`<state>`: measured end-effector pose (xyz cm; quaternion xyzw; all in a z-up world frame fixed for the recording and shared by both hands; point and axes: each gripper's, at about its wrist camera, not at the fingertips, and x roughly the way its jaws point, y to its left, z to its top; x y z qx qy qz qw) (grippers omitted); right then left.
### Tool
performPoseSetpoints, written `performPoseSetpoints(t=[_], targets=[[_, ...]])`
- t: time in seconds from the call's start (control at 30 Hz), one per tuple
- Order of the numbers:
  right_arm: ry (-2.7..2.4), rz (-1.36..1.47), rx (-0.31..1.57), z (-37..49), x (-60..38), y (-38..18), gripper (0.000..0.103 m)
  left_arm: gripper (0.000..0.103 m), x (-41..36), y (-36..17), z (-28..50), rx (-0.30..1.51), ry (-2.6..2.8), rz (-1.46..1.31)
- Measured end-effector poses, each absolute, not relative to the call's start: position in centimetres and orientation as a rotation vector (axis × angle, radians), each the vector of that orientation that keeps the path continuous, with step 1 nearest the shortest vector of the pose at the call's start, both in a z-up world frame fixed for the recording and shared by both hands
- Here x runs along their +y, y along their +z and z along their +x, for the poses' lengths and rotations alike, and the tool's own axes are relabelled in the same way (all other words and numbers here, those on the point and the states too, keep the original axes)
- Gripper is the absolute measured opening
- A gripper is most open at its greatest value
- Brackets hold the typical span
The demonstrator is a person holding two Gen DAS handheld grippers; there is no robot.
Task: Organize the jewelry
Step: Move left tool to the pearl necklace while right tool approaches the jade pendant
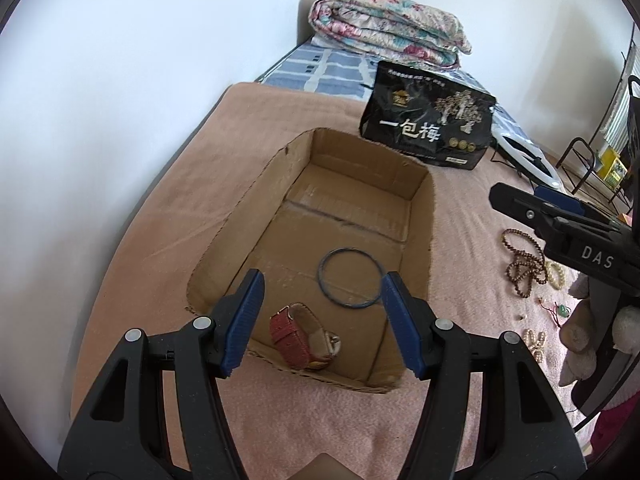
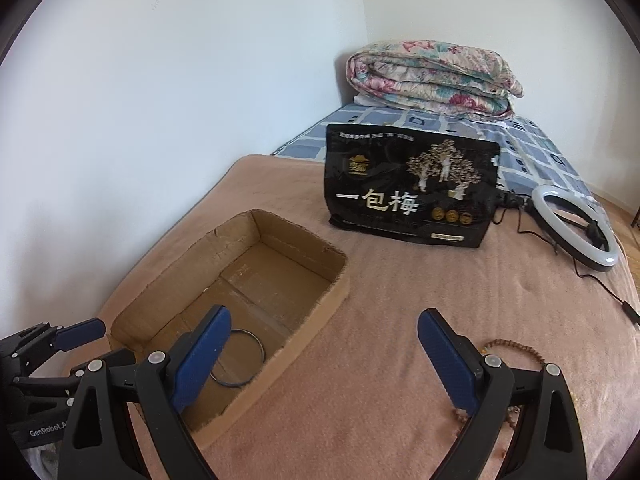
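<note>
A shallow open cardboard box (image 1: 422, 216) (image 2: 340, 284) lies on a pink blanket. Inside it are a thin dark bangle (image 1: 350, 278) (image 2: 240, 360) and a watch with a red strap (image 1: 300, 338). My left gripper (image 1: 323, 276) hangs over the box's near end, open, with nothing between its blue pads. My right gripper (image 2: 325, 314) is open wide and empty, above the blanket just right of the box. Brown wooden beads (image 1: 524, 268) (image 2: 516, 348), pearl bracelets (image 1: 534, 340) and a small green pendant (image 1: 562, 310) lie on the blanket to the right.
A black snack bag (image 2: 408, 188) stands behind the box. A white ring light (image 2: 576, 232) with a cable lies at the right. A folded floral quilt (image 2: 432, 76) sits in the far corner. A white wall runs along the bed's left side.
</note>
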<state>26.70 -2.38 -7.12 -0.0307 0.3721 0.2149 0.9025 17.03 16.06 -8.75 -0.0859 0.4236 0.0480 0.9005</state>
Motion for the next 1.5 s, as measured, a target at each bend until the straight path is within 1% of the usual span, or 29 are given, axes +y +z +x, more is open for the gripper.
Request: performPoseSetpoints(t=[0.27,0.67,1.1,1.2,1.27,1.43,1.5], targets=[[0.386,-0.067,0.745,25.4,-7.4,-5.6,0.096,0.063,12.9,-8.1,16.5,0.841,0.035,-0.117],[0.264,-0.05,0.752,23.7,-16.7,-5.2,0.096,0.063,6.7,-8.4,15.8,0.859,-0.115,-0.098],[0.185,-0.024,0.83,21.9,-25.4,-7.9,0.096,0.063,-0.7,-11.1,15.2,0.933,-0.278,-0.046],[0.186,-0.047,0.862,21.5,-26.7,-9.3,0.092,0.063,-2.1,-11.7,15.4,0.949,-0.31,-0.042],[0.194,-0.061,0.889,21.4,-27.4,-10.4,0.087,0.063,-3.0,-12.0,15.6,0.959,-0.327,-0.042],[0.232,-0.078,0.959,21.3,-28.8,-13.2,0.081,0.063,-4.6,-13.3,15.9,0.996,-0.358,-0.056],[0.258,-0.079,0.983,21.2,-29.0,-14.1,0.081,0.063,-5.1,-13.9,16.0,1.017,-0.366,-0.06]])
